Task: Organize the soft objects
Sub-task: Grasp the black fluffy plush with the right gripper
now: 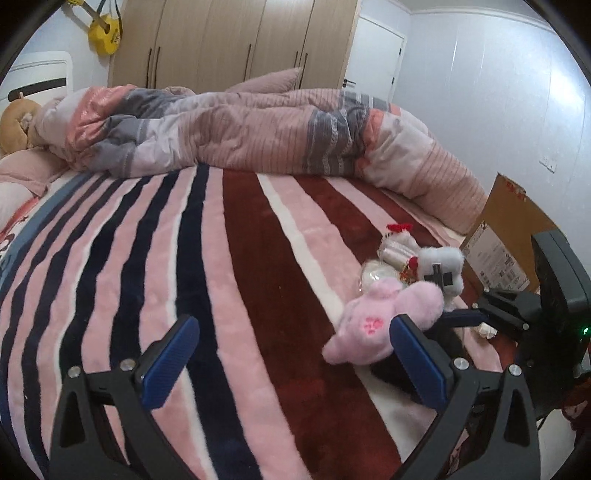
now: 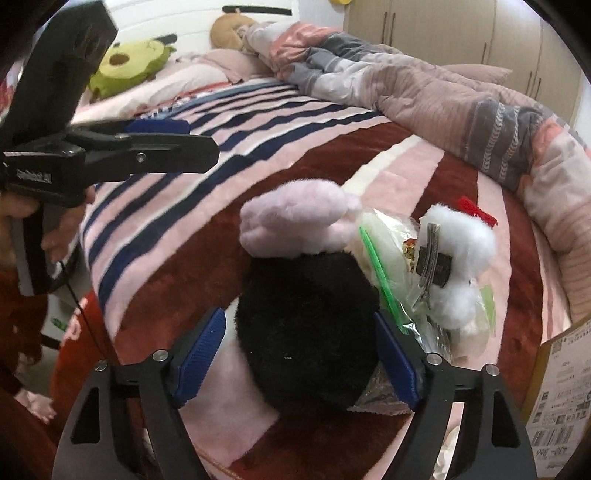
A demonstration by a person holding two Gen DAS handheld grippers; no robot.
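Observation:
A pile of soft toys lies on the striped blanket near the bed's right edge. A pink plush (image 1: 384, 325) (image 2: 295, 218) lies in front, a white plush with a red bow (image 1: 443, 269) (image 2: 461, 254) behind it, with bagged plush items (image 2: 388, 266) between them. A black plush (image 2: 306, 328) sits between the pads of my right gripper (image 2: 299, 362), which is open around it. My left gripper (image 1: 291, 365) is open and empty over the blanket, left of the pink plush. The right gripper shows in the left wrist view (image 1: 465, 319), and the left gripper in the right wrist view (image 2: 166, 144).
A crumpled pink and grey duvet (image 1: 240, 129) lies across the far side of the bed. A cardboard box (image 1: 506, 236) (image 2: 557, 384) stands beside the bed at the right. A green plush (image 2: 125, 66) and a tan plush (image 2: 229, 29) sit by the pillows. Wardrobes (image 1: 236, 40) stand behind.

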